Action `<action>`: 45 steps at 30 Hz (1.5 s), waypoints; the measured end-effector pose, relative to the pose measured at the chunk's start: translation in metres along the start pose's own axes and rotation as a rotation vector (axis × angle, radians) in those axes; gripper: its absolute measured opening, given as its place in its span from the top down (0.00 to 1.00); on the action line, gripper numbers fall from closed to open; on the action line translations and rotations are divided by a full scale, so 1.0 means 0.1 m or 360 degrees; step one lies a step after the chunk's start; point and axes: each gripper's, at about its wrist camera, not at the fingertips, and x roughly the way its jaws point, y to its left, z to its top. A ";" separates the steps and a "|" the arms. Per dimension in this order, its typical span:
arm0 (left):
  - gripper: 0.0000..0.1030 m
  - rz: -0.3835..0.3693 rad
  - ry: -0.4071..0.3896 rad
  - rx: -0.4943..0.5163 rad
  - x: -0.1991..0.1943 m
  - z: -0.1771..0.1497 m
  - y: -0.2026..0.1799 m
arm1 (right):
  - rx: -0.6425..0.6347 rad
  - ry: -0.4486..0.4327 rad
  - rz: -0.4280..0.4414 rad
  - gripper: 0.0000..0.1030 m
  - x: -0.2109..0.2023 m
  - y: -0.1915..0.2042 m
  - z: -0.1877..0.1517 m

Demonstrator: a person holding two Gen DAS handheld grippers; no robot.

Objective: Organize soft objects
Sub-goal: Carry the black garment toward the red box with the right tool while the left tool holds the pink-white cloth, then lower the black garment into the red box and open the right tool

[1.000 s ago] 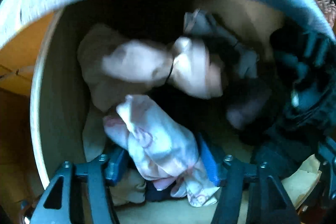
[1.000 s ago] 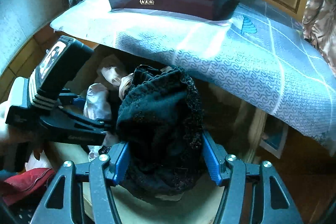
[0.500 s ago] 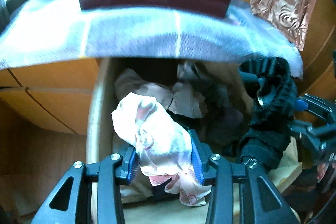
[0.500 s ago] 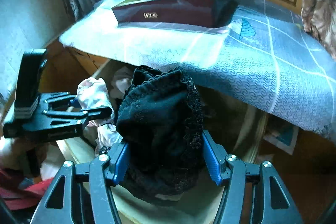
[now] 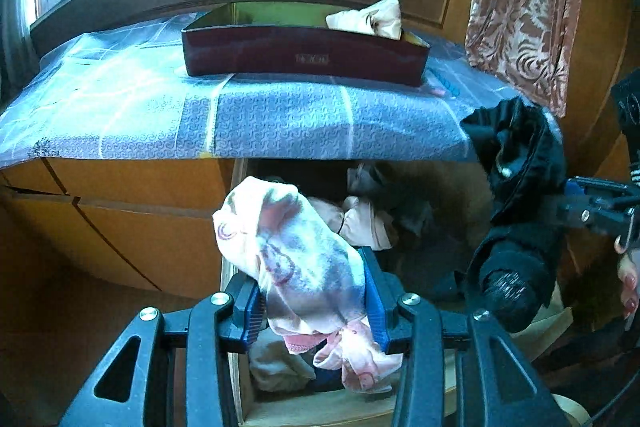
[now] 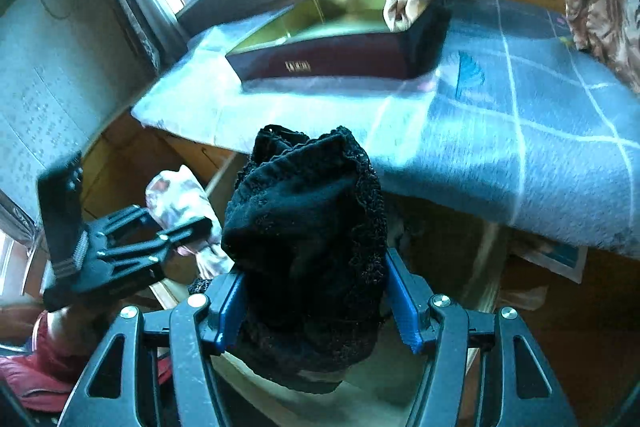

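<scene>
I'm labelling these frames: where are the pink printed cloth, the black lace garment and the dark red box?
pink printed cloth [image 5: 304,259]: left wrist view, its bunched middle.
black lace garment [image 6: 308,239]: right wrist view, its middle.
dark red box [image 5: 304,57]: left wrist view, front wall.

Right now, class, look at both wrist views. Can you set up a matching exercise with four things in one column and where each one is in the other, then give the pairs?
Things:
1. pink patterned cloth
2. black lace garment
3. cream cloth
4. dark red box

Places:
A. on the blue table cover
B. in the right gripper
C. inside the box, at its right end
D. in the left gripper

Pairs: 1-D, 2-B, 3-C, 4-A
</scene>
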 end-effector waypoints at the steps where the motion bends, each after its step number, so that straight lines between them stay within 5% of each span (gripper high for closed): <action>1: 0.59 -0.0015 -0.0011 -0.0005 -0.01 0.00 0.01 | 0.0002 -0.0017 0.0001 0.39 -0.05 0.02 0.03; 14: 0.59 -0.0075 -0.0141 0.0004 -0.24 0.22 0.12 | 0.0028 -0.0257 -0.0088 0.39 -0.58 0.05 0.69; 26: 0.59 -0.0012 -0.0230 -0.0071 -0.41 0.33 0.36 | 0.0091 -0.0403 -0.0224 0.39 -0.57 -0.12 1.59; 35: 0.59 -0.0033 -0.0197 -0.0048 -0.37 0.28 0.29 | 0.0047 -0.0471 -0.0245 0.39 -0.22 0.02 2.27; 45: 0.59 -0.0015 -0.0125 -0.0058 -0.26 0.22 0.28 | 0.0066 -0.0348 -0.0188 0.39 0.49 -0.05 2.74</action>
